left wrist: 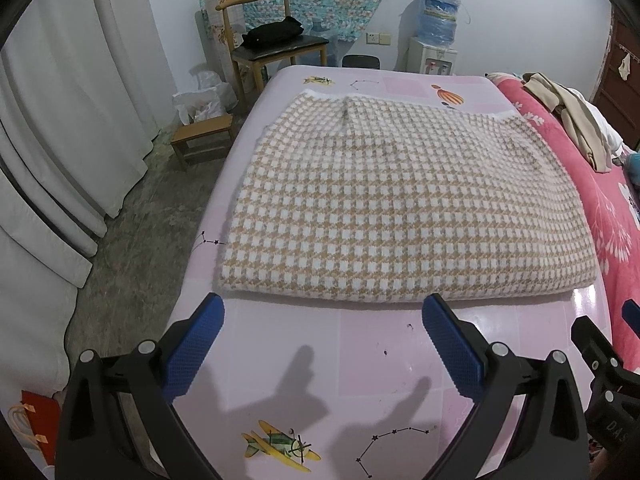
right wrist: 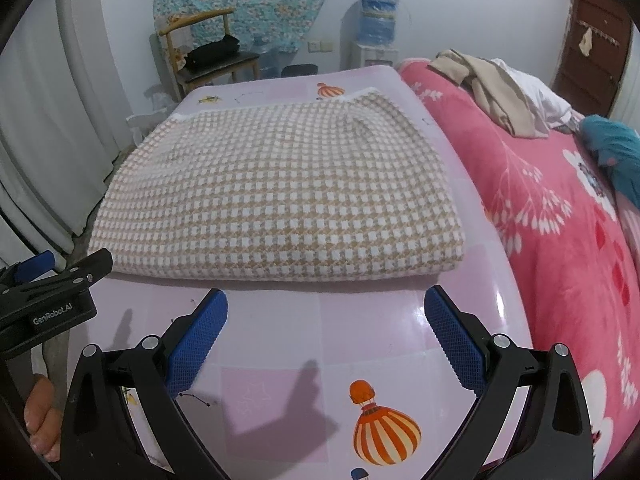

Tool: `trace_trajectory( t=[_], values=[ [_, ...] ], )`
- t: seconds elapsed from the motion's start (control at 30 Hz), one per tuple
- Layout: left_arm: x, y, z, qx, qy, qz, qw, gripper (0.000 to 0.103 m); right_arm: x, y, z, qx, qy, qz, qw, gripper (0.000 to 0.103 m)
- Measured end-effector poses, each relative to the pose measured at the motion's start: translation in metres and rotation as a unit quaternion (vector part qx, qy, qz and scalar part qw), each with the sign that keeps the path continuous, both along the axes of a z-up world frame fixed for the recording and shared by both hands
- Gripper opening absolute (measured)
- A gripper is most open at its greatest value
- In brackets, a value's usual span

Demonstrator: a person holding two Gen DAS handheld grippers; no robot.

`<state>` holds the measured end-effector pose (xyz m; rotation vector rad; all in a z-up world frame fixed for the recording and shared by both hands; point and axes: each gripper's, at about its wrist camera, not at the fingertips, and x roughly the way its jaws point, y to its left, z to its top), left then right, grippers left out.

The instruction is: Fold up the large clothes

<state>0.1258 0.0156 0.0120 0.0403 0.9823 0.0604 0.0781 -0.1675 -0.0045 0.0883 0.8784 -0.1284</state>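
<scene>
A tan-and-white houndstooth knit garment (left wrist: 384,200) lies folded flat into a thick rectangle on the pink table (left wrist: 360,344). It also shows in the right wrist view (right wrist: 280,196). My left gripper (left wrist: 324,312) is open and empty, just in front of the garment's near folded edge, apart from it. My right gripper (right wrist: 326,306) is open and empty, also just short of the near edge, toward the garment's right half. The left gripper's body shows at the left of the right wrist view (right wrist: 48,296).
A red floral blanket (right wrist: 560,216) with beige and white clothes (right wrist: 492,88) lies right of the table. A wooden chair (left wrist: 272,44), a small stool (left wrist: 204,140), a water dispenser (left wrist: 436,40) and white curtains (left wrist: 60,120) stand beyond and to the left.
</scene>
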Motion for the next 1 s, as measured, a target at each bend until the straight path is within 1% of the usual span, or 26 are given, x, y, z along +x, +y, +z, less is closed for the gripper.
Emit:
trace_trajectory(
  t=[1.0],
  values=[
    [-0.0005, 0.0039, 0.0005, -0.001, 0.000, 0.008, 1.0000, 0.098, 0.0004, 0.0060, 0.0005, -0.010, 0.002, 0.009, 1.000, 0.095]
  ],
)
